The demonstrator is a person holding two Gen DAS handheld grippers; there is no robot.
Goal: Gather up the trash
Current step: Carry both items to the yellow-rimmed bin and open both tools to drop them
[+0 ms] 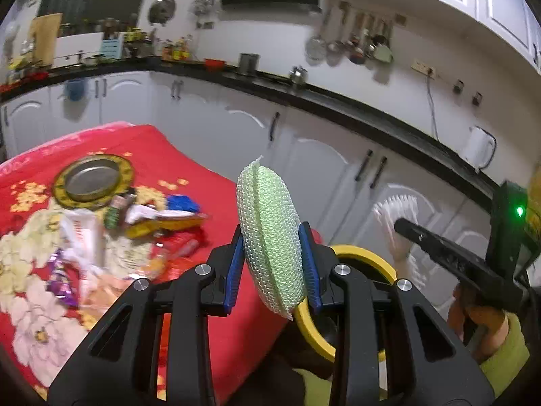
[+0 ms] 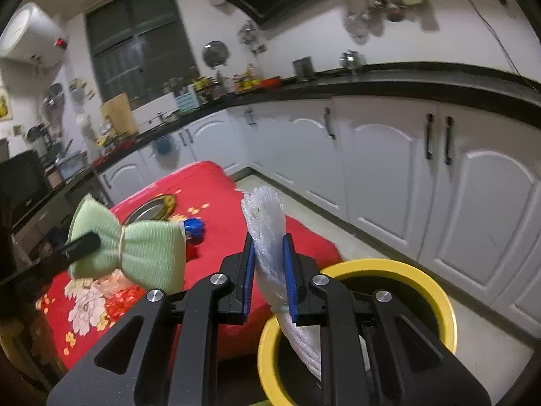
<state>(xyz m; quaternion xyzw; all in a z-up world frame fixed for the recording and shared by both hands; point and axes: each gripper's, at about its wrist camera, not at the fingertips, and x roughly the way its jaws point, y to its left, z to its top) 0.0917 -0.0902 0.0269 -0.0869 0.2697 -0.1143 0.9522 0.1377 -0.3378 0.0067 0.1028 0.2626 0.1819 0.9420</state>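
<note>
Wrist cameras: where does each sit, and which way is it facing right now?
Left wrist: behind the left claw, shut on green mesh foam; faces the red tablecloth and cabinets; a hand at right.
Right wrist: behind the right claw, shut on white foam netting; faces the cabinets.
Shared: yellow-rimmed bin, tablecloth, both foams.

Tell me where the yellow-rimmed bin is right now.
The yellow-rimmed bin stands on the floor beside the red-covered table, low right in the right wrist view, just beneath the white foam net.

White cabinets [image 2: 389,169], black counter [image 2: 405,84], dark window [image 2: 142,40].
</note>
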